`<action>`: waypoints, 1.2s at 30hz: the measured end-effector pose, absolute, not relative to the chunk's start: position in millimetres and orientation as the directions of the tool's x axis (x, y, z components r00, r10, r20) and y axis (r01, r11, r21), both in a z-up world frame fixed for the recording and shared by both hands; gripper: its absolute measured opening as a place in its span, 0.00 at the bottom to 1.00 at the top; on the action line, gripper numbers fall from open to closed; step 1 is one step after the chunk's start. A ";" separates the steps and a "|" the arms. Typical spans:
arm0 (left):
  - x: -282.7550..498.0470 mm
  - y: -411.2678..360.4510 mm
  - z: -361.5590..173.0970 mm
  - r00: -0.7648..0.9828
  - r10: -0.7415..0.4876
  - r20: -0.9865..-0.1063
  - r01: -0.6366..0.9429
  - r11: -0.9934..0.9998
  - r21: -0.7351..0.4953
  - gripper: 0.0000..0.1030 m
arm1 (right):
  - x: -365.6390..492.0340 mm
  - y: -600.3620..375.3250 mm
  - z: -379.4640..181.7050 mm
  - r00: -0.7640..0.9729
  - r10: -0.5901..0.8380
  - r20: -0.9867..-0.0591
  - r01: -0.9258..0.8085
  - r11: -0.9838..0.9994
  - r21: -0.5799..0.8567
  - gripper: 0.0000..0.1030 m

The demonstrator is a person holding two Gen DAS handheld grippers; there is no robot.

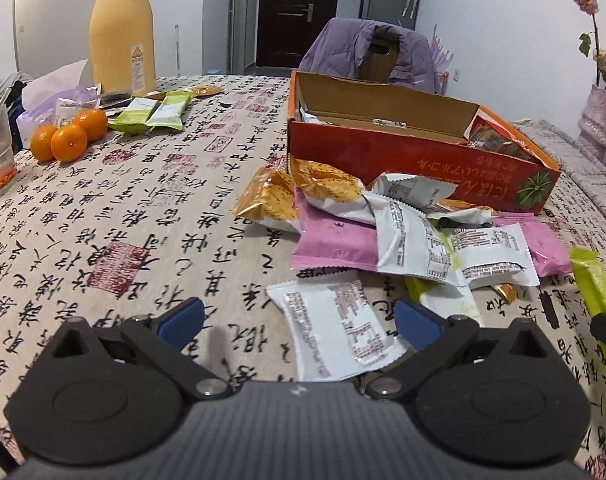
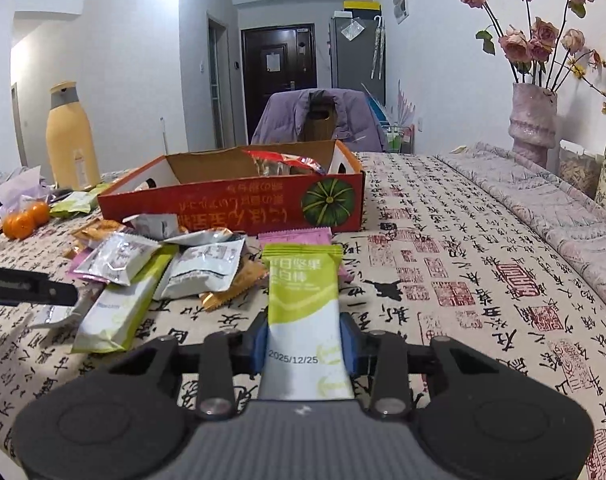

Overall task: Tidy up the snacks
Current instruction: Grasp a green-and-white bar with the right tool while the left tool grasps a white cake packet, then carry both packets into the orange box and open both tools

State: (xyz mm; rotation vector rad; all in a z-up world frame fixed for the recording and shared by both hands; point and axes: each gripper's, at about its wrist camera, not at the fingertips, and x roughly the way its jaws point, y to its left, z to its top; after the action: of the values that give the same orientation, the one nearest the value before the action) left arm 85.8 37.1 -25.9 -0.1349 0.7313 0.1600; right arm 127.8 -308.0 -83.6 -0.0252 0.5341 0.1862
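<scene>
Now the right gripper (image 2: pixel 305 348) clenches a green packet (image 2: pixel 303 300), left gripper (image 1: pixel 299 320) released; the slick wrapper may slip before reaching the box (image 2: pixel 231 204).

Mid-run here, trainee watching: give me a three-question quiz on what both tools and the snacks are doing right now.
1. True or false: the right tool is shut on a green bar.
2. The left tool is: A) shut on an orange, B) open over a white packet, C) inside the box.
3. Fill in: the loose snack pile lies on the table just in front of the red ____.

Key: 1 true; 2 B; 3 box.
</scene>
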 end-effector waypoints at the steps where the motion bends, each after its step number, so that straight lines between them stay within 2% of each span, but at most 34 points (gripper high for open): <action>1: 88.0 34.4 -27.0 0.731 0.103 -0.675 -0.194 0.979 -0.060 1.00 | 127.9 -308.0 -83.2 0.845 0.172 -0.506 -0.185 0.982 0.024 0.34; 5: 96.7 24.3 -34.1 0.713 0.145 -0.686 -0.222 0.975 -0.024 0.99 | 129.1 -309.4 -83.6 0.846 0.176 -0.502 -0.188 0.982 0.028 0.34; 11: 98.8 16.9 -40.9 0.708 0.188 -0.680 -0.250 0.968 0.007 0.84 | 130.6 -312.6 -86.4 0.844 0.181 -0.505 -0.187 0.982 0.040 0.34; 17: 91.7 14.6 -38.4 0.721 0.189 -0.667 -0.242 0.970 0.013 0.61 | 130.6 -314.1 -88.0 0.843 0.182 -0.506 -0.181 0.982 0.051 0.34; 19: 87.9 11.3 -37.8 0.731 0.176 -0.659 -0.220 0.975 0.016 0.48 | 130.5 -313.8 -88.8 0.842 0.185 -0.507 -0.184 0.981 0.053 0.34; 22: 83.2 7.6 -37.5 0.741 0.160 -0.652 -0.194 0.981 0.020 0.43 | 129.6 -312.4 -89.3 0.840 0.190 -0.508 -0.189 0.981 0.054 0.34; 26: 78.2 9.4 -35.7 0.753 0.114 -0.648 -0.163 0.987 -0.015 0.41 | 126.9 -311.7 -88.5 0.841 0.193 -0.505 -0.193 0.980 0.054 0.34; 36: 65.2 15.3 -21.7 0.778 0.089 -0.622 -0.139 0.990 -0.033 0.41 | 122.5 -310.5 -82.9 0.848 0.196 -0.493 -0.197 0.979 0.052 0.34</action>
State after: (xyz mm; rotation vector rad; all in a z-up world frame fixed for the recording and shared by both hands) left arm 65.2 15.3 -21.7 -0.0785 0.6679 0.1231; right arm 122.5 -310.5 -82.9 -0.0007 0.5193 0.2073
